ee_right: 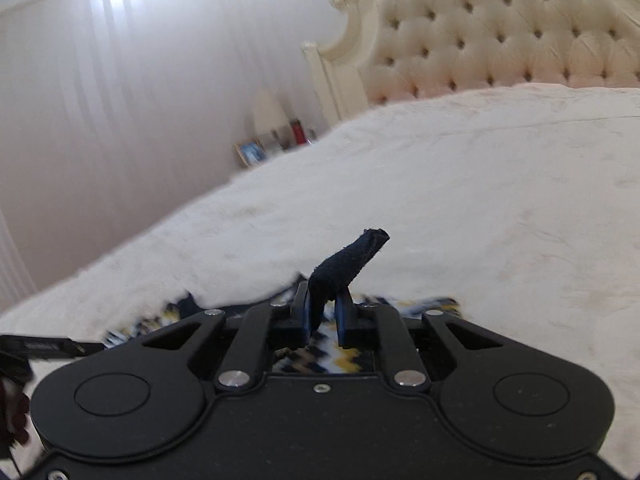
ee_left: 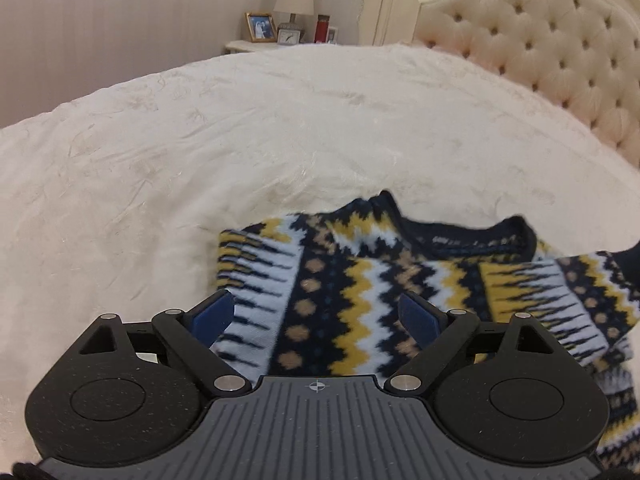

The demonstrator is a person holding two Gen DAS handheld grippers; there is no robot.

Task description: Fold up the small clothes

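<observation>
Knitted in navy, yellow and white, the sweater (ee_left: 360, 280) lies flat on the cream bedspread (ee_left: 240, 140), my left gripper (ee_left: 316, 316) spread above it while my right gripper (ee_right: 325, 312) pinches its dark cuff (ee_right: 348, 260), presumably for folding the sleeve inward.

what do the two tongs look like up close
Both are matte black: two round housings, angled linkage arms with silver pivot pins, blue pads. The left tongs have a ribbed grey centre plate with a small crosshair mark; the right tongs have a plain black plate with one screw.
</observation>
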